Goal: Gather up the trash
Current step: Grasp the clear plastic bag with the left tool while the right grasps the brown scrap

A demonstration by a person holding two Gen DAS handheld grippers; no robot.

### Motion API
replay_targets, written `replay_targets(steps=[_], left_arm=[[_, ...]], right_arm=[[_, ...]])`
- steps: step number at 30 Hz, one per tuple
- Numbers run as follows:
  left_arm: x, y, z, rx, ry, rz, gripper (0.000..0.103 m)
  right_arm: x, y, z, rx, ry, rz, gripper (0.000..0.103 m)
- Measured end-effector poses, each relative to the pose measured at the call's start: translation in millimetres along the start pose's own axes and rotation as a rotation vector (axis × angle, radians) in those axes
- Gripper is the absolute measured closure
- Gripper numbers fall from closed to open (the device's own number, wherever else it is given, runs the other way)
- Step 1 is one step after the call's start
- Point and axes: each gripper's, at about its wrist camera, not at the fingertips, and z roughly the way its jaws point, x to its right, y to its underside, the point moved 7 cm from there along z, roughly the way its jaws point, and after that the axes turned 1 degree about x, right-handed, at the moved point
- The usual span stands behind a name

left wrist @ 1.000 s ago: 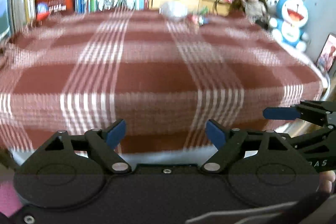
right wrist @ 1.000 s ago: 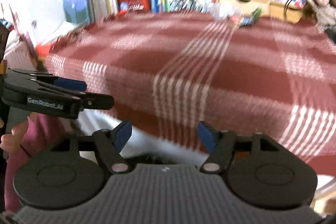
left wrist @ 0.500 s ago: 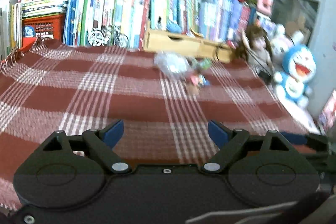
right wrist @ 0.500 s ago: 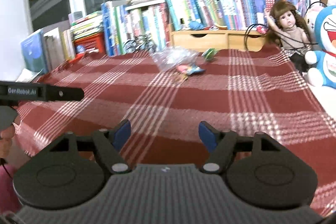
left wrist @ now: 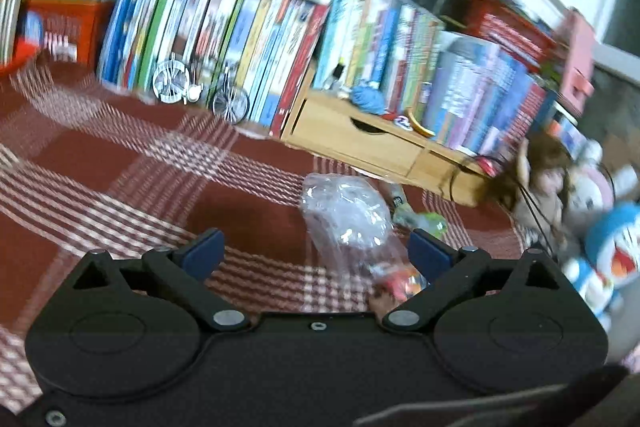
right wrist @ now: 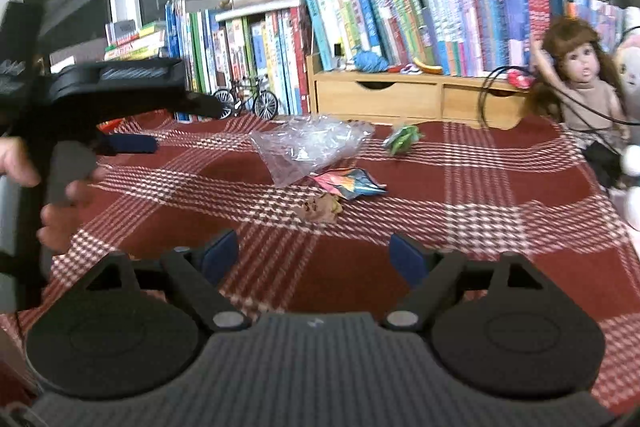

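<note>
A crumpled clear plastic bag [right wrist: 310, 143] lies on the red plaid tablecloth [right wrist: 480, 187]. Beside it lie a colourful snack wrapper [right wrist: 352, 183], a brown crumpled scrap [right wrist: 320, 207] and a green wrapper [right wrist: 402, 139]. In the left wrist view the clear plastic bag [left wrist: 346, 215] sits just ahead, partly between the fingers of my left gripper [left wrist: 316, 253], whose jaws are opening and touch nothing. The colourful wrapper [left wrist: 404, 281] lies by its right finger. My right gripper [right wrist: 316, 257] hovers short of the trash, jaws opening, with nothing between them. The left gripper [right wrist: 132, 143] appears at that view's left, held by a hand.
A row of books [right wrist: 360, 35] and a wooden drawer box [right wrist: 416, 99] line the table's far edge, with a small model bicycle [right wrist: 248, 103]. A doll [right wrist: 576, 83] and a blue plush toy [left wrist: 608, 259] stand at the right.
Both grippers have moved forward over the table toward the trash, which now looks much nearer. The left gripper has rolled and its jaws stand wider. The right jaws have widened a little.
</note>
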Motion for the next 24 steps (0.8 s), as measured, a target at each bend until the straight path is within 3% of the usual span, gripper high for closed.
replay_targets(steps=[5,13,18,19,20,21,23,24], left_arm=[[-11,6,63,-0.07,-0.032,-0.124,0.005],[-7,18,121,-0.133,-0.033,-0.158,0.005],[-3,23,138,-0.126,-0.046,-0.139,0.008],[-2,22,138,-0.121,-0.041,-0.137,0.018],[0,22,140,-0.123,-0.028,-0.137,0.037],[1,21,140,-0.125,-0.014,-0.142,0.048],[0,19,140,-0.125,-0.005,-0.168,0.079],[0,18,138,-0.123,-0.013,-0.165,0.086]], right_arm=[[-4,-5,40,-0.033,-0.01,-0.022,0.014],[5,-7,85,-0.086,-0.031,-0.01,0.015],[5,-6,104,-0.12,-0.046,-0.006,0.029],[5,-6,106,-0.123,-0.049,-0.003,0.032],[5,-5,108,-0.127,-0.051,-0.002,0.042],[5,-4,110,-0.132,-0.054,-0.002,0.052],[4,-3,112,-0.135,-0.054,-0.007,0.065],[5,-3,111,-0.13,-0.053,-0.007,0.069]])
